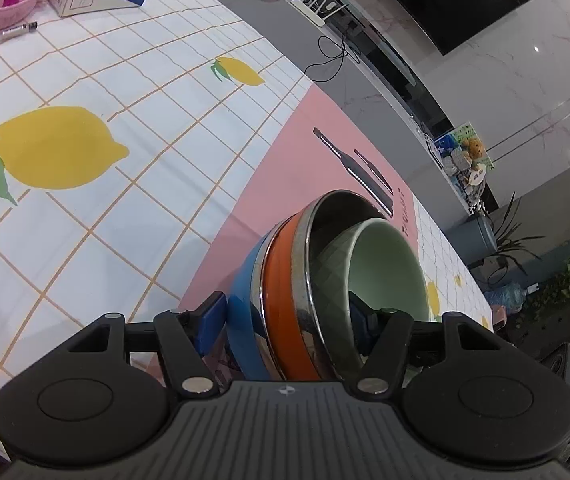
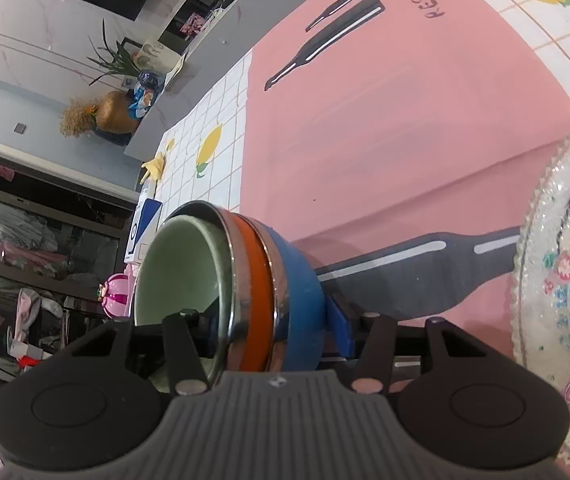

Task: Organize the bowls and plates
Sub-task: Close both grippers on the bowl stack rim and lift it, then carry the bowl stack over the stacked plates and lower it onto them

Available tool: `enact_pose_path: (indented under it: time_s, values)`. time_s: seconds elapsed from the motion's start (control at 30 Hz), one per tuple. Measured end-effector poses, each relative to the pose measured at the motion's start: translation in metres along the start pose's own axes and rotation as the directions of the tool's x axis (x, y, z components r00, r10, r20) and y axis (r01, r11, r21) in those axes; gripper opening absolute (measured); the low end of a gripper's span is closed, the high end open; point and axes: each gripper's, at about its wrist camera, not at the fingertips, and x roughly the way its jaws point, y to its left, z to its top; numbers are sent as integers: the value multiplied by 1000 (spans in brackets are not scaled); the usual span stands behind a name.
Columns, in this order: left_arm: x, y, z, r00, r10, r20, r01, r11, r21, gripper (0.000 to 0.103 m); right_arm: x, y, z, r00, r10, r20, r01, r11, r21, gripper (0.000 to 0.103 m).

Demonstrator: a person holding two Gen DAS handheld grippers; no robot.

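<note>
Nested bowls, gripped from both sides above the table.
Left claw [image 1: 289,322] and right claw [image 2: 263,326], both angled downward, each part-open and clamped across the bowl stack [image 1: 285,300] over the pink placemat [image 1: 309,136]; glass plate [image 2: 565,280] lies right.

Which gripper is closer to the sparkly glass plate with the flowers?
Right. The right gripper straddles the stacked bowls beside the glass plate. The left gripper straddles the same stack; its camera shows no plate.

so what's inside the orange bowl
A pale green bowl sits nested inside the orange bowl, which itself sits in a blue bowl. The green bowl looks empty; its base and anything beneath it are hidden.
</note>
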Motion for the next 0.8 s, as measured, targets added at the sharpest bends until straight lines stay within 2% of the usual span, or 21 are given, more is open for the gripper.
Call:
enact_pose_path:
  time_s: [0.4,0.8]
  values:
    - [-13,-22,-5,999,-21,25,20,999,42,71,-22,1,-1,1000,20,22,-20,1000,1,49]
    - [-13,-80,-27,997,-77,6,76,993,89,70,-90,-13,2,995,17,98,-18,1000,9,49]
